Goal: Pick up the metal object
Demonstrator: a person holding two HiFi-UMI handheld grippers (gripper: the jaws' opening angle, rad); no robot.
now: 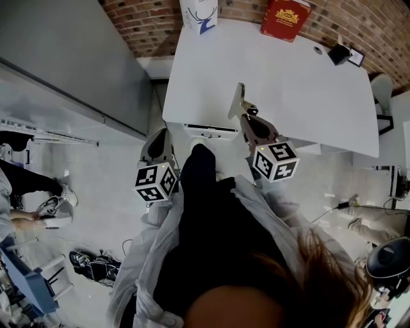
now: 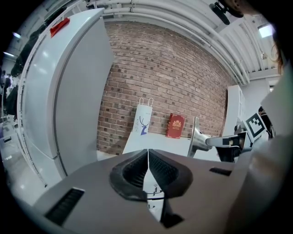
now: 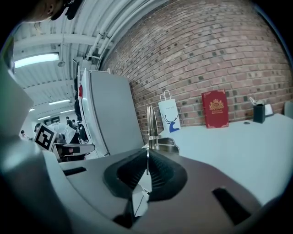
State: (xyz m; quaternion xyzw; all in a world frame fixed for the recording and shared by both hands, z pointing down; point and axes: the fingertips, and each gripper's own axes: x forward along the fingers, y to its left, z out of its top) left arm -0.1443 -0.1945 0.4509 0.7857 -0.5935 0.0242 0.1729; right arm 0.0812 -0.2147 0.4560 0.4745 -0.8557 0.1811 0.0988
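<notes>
R side: right gripper [image 1: 246, 116] is clamped on the metal object [image 1: 237, 101]. In the right gripper view the jaws are pressed together w/ only a thin metal tab between the pads. Obj = flat plate standing on edge, w/ a shiny stem running back to the grip. It sits out over the near edge of the table [image 1: 307, 77] and looks lifted off the top; can't fully confirm clearance. Prob. reason for this grip: the tab is the one part thin enough for narrow jaws, and plate-on-edge keeps the broad face off the surface. L side: left gripper [image 1: 158, 142] has its jaws together w/ nothing in them. It hangs off the table's near-left corner, apart from the obj, so prob. just parked out of the way. Room: table top mostly bare. Paper bag [image 1: 200, 14] and red book [image 1: 285, 18] stand at the far edge by the brick wall [image 1: 359, 19], black holder [image 1: 339, 53] far right, all well apart from the obj. Grey cabinet [image 1: 70, 57] is left of the table w/ floor between. Tightest spot is the table's near edge under the grip; plate could clip it if lowered toward the body.
</notes>
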